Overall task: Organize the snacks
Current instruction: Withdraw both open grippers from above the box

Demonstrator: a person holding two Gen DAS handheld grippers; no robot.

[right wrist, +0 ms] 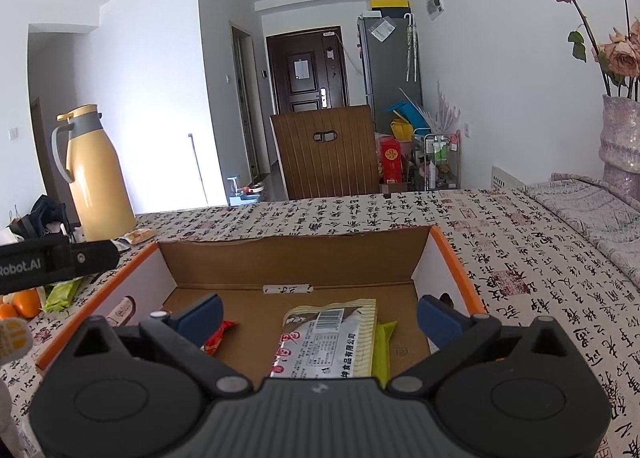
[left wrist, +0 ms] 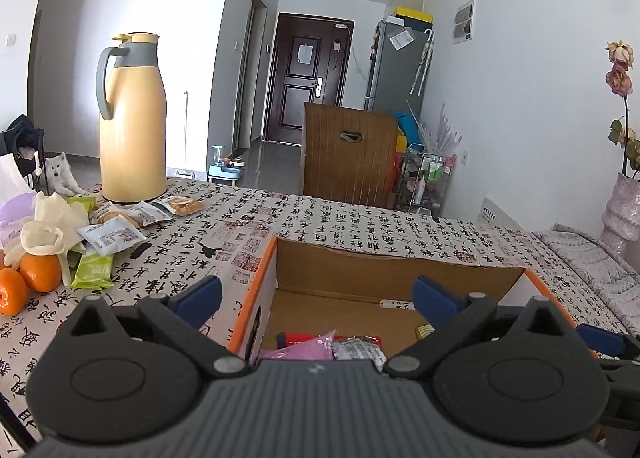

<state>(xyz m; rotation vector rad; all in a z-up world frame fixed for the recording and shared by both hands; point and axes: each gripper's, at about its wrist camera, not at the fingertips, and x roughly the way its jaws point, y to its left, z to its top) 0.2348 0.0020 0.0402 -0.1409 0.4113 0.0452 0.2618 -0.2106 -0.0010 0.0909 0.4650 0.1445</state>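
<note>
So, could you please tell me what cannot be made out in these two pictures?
- Near part of the cardboard box, left wrist view: hidden behind the left claw.
- Striped snack packet, right wrist view: its near end is covered by the right claw.
- Snack pile labels, left wrist view: too small to read.
- Oranges: cut by the left edge.

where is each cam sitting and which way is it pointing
Left wrist: on the left gripper, aimed down over the cardboard box and table toward the door; its open blue pads show.
Right wrist: on the right gripper, above the same box, open.
Shared: box, yellow flask, chair, door.
</note>
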